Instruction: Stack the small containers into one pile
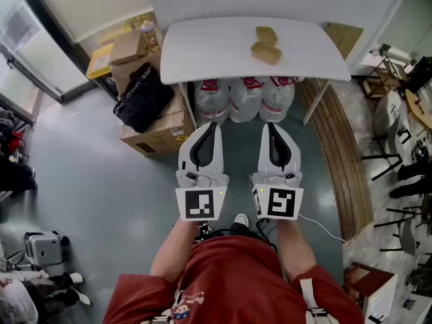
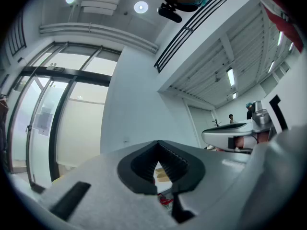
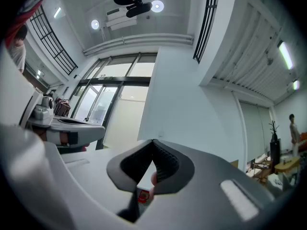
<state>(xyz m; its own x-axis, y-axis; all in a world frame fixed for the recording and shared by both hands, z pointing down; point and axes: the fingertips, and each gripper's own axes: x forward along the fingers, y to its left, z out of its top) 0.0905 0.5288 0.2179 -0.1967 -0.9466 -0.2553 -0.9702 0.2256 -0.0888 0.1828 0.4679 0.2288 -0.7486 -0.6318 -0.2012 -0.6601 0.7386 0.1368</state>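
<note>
Two small tan containers lie on the white table point(image 1: 202, 52) at the far side, one point(image 1: 266, 34) behind the other point(image 1: 266, 52), and they touch or nearly touch. My left gripper point(image 1: 209, 125) and right gripper point(image 1: 271, 125) are held side by side well short of the table, over the floor, both shut with nothing between the jaws. In the left gripper view the shut gripper point(image 2: 158, 143) frames a glimpse of the tan containers point(image 2: 163, 176) far ahead. The right gripper point(image 3: 153, 142) in its own view is shut too, and there the containers do not show.
Three large water bottles point(image 1: 244, 96) stand under the table. Cardboard boxes point(image 1: 158, 130) and a black bag point(image 1: 140, 98) sit at its left. Wooden planks point(image 1: 341, 154) run along the floor at the right, with chairs point(image 1: 398, 133) beyond. Other people's legs point(image 1: 13, 167) are at the left edge.
</note>
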